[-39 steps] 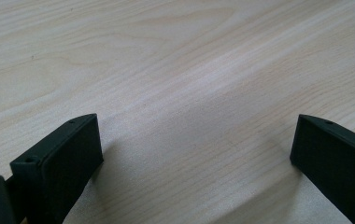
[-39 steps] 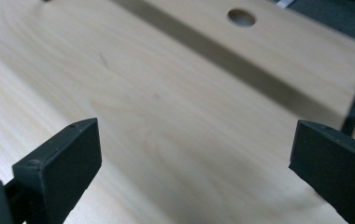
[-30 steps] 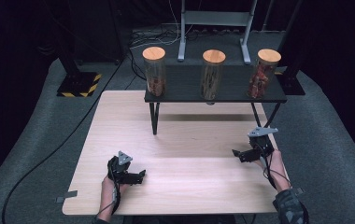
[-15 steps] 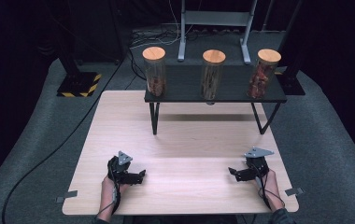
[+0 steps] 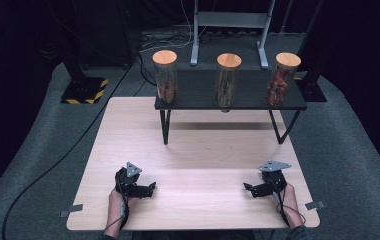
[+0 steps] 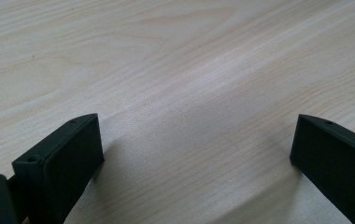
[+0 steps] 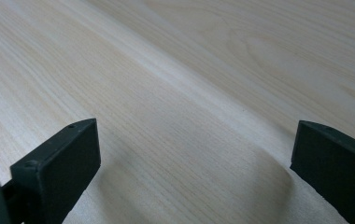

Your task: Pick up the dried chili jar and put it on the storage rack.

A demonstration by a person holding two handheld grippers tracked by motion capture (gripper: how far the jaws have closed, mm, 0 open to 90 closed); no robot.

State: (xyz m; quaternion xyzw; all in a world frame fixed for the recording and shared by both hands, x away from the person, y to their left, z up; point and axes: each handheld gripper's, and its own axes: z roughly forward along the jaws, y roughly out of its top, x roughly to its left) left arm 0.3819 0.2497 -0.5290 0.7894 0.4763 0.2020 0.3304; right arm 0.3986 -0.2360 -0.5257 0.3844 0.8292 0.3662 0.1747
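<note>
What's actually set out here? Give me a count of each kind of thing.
Jars with wooden lids: 3
Black shelf: 1
Wooden table: 1
Handheld grippers: 2, left, right
Total: 7

light: table (image 5: 198,165) bright, surroundings dark from 9 through 12 to 3 o'clock | shadows: soft under shelf (image 5: 230,102) | focus: high view slightly soft; close views sharp, no glare
</note>
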